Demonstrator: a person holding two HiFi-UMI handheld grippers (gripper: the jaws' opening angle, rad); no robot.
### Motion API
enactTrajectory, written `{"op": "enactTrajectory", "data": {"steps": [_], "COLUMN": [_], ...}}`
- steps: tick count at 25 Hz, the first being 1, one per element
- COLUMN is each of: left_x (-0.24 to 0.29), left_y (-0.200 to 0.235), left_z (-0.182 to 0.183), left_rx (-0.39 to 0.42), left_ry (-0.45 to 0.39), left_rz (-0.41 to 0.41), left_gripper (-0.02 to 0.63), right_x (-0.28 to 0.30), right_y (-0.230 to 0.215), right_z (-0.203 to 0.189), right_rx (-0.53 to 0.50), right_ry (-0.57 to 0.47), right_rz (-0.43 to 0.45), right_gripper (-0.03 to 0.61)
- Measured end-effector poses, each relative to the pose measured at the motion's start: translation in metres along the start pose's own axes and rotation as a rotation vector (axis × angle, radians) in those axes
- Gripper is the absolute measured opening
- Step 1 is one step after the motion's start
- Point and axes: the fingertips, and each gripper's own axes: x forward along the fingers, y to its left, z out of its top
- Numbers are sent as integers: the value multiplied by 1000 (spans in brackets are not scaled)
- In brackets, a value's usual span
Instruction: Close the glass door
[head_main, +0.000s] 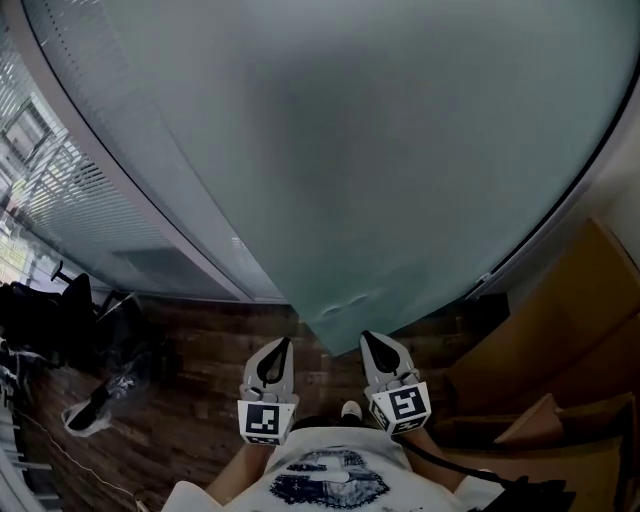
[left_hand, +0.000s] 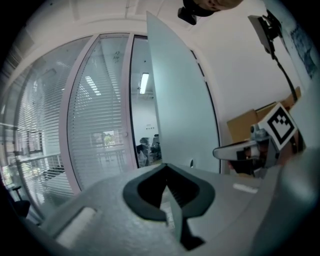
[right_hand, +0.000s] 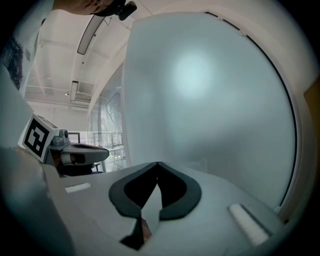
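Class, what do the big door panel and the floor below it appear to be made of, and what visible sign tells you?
Door: apparently frosted glass, matte pale blue-green; light glows softly through, nothing behind shows clearly.
Floor: seemingly dark reddish-brown wood planks with visible seams, though laminate would look alike.

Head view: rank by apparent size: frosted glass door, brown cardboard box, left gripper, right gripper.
1. frosted glass door: fills most of the frame.
2. brown cardboard box: partly cut off at the right edge.
3. left gripper and right gripper: these look alike, so no ranking between them.
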Motion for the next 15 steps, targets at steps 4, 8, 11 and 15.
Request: {"op": "enactTrajectory", "data": {"steps": [4,8,11,15], "left_x": [4,14,23,29], "left_y": [8,13,17,30], "left_z": [-3,1,3,7], "left_rx": [-17,-14,-10,-14], "left_ry": [14,-6,-14,-36], "left_rz": [6,-22,-46,-65], "left_gripper": [0,0,0,0], "right_x": [9,16,18,29], "right_y": [1,-3,-7,-3], "right_z": [0,1,3,-7], "right_rx": [2,8,7,11], "right_ry": [19,23,27,69], "right_rz": [-6,-33,-67,-62], "right_gripper": [8,8,8,15]}}
